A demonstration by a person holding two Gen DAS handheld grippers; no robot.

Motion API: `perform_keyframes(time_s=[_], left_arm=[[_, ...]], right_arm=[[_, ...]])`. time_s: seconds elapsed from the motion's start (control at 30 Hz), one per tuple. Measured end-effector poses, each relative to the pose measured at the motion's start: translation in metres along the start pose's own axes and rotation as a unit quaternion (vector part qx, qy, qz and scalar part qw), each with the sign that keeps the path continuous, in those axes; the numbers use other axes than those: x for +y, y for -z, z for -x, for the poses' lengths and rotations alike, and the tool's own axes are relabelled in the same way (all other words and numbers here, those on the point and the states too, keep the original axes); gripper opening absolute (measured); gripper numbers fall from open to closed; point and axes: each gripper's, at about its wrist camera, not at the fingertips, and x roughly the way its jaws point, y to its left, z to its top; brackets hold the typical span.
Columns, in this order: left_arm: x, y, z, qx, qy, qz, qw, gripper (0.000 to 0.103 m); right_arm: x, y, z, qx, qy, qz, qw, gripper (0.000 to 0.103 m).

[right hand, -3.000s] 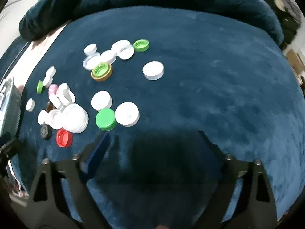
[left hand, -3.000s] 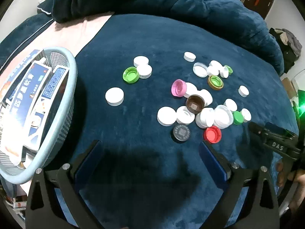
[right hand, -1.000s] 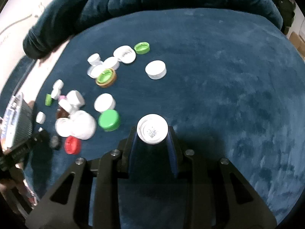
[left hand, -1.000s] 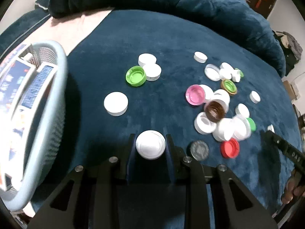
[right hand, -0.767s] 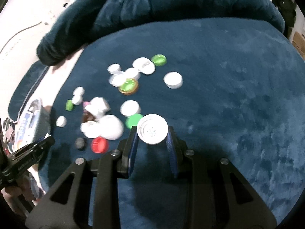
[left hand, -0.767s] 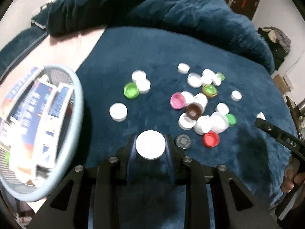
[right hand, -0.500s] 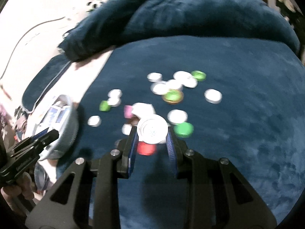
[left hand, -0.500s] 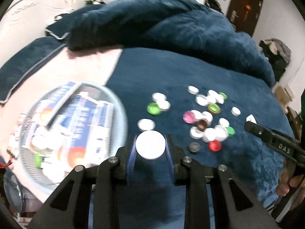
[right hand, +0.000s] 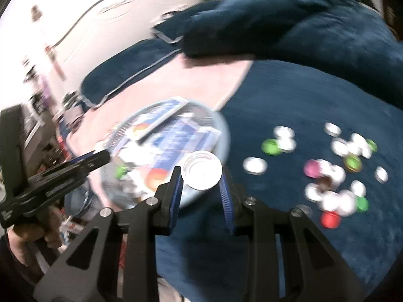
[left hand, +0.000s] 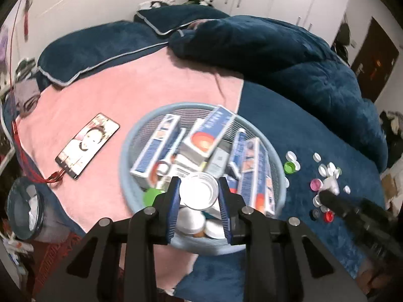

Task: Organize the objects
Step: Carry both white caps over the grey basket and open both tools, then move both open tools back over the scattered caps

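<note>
My left gripper (left hand: 199, 192) is shut on a white cap (left hand: 199, 190) and holds it above the light-blue mesh basket (left hand: 126, 136), which holds several boxes and a few caps. My right gripper (right hand: 201, 176) is shut on another white cap (right hand: 202, 170), held near the basket's right rim (right hand: 224, 130); that view is blurred. Several loose caps, white, green, pink and red, lie on the dark-blue blanket (left hand: 325, 173) (right hand: 335, 171). The right gripper also shows in the left wrist view (left hand: 357, 211), and the left gripper in the right wrist view (right hand: 99, 157).
A phone (left hand: 87, 146) lies on the pink sheet (left hand: 141, 85) left of the basket. A small round bin (left hand: 22, 205) stands at the bed's left edge. A bunched blue duvet (left hand: 277, 47) and pillows (left hand: 100, 47) lie at the back.
Both grippers have swung left with their white caps, away from the cap pile. The left one now hangs over the basket; the right one has come near its rim.
</note>
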Motion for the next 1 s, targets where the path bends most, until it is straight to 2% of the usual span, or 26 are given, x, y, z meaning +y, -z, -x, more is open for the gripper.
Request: perform_keyframes(time_s=[0.17, 0.27, 0.33, 0.37, 0.4, 0.43, 0.47, 0.5, 0.53, 0.7, 0.73, 0.8, 1.0], left_arm=[[0.03, -0.013, 0.001, 0.001, 0.007, 0.03, 0.9995, 0.03], [0.037, -0.016, -0.008, 0.009, 0.011, 0.036, 0.9992, 0.029], [0.04, -0.015, -0.016, 0.02, 0.025, 0.043, 0.9986, 0.03], [0.043, -0.015, -0.019, 0.025, 0.031, 0.049, 0.998, 0.034], [0.044, -0.014, -0.021, 0.031, 0.035, 0.055, 0.9974, 0.04], [0.045, -0.014, -0.022, 0.033, 0.036, 0.059, 0.9971, 0.06], [0.046, -0.013, -0.021, 0.033, 0.035, 0.063, 0.9969, 0.081], [0.047, -0.012, -0.018, 0.027, 0.032, 0.066, 0.997, 0.087], [0.047, -0.011, -0.015, 0.021, 0.028, 0.067, 0.9972, 0.093], [0.043, -0.002, -0.012, 0.024, -0.028, 0.055, 0.9978, 0.098], [0.04, 0.001, -0.014, 0.027, -0.046, 0.045, 0.9976, 0.102], [0.032, 0.005, -0.014, 0.026, -0.068, 0.026, 0.997, 0.102], [-0.006, 0.013, -0.01, 0.019, -0.07, -0.031, 0.9969, 0.102]], right_arm=[[0.053, -0.003, -0.023, 0.017, -0.029, 0.06, 0.998, 0.03], [0.071, -0.003, -0.04, 0.028, -0.029, 0.085, 0.996, 0.03], [0.077, -0.002, -0.049, 0.038, -0.045, 0.099, 0.993, 0.031], [0.079, -0.001, -0.054, 0.043, -0.053, 0.11, 0.992, 0.031], [0.082, -0.001, -0.056, 0.044, -0.053, 0.118, 0.991, 0.039], [0.084, -0.001, -0.057, 0.042, -0.052, 0.123, 0.99, 0.048], [0.083, -0.002, -0.056, 0.039, -0.055, 0.121, 0.99, 0.072], [0.08, -0.002, -0.054, 0.034, -0.061, 0.113, 0.991, 0.092], [0.077, -0.003, -0.05, 0.027, -0.063, 0.107, 0.992, 0.095], [0.054, -0.008, -0.03, 0.002, -0.036, 0.08, 0.996, 0.095], [0.046, -0.008, -0.025, -0.002, -0.024, 0.068, 0.997, 0.095], [0.029, -0.007, -0.019, -0.002, 0.005, 0.048, 0.999, 0.099], [-0.033, 0.0, -0.004, 0.005, 0.074, -0.035, 0.997, 0.103]])
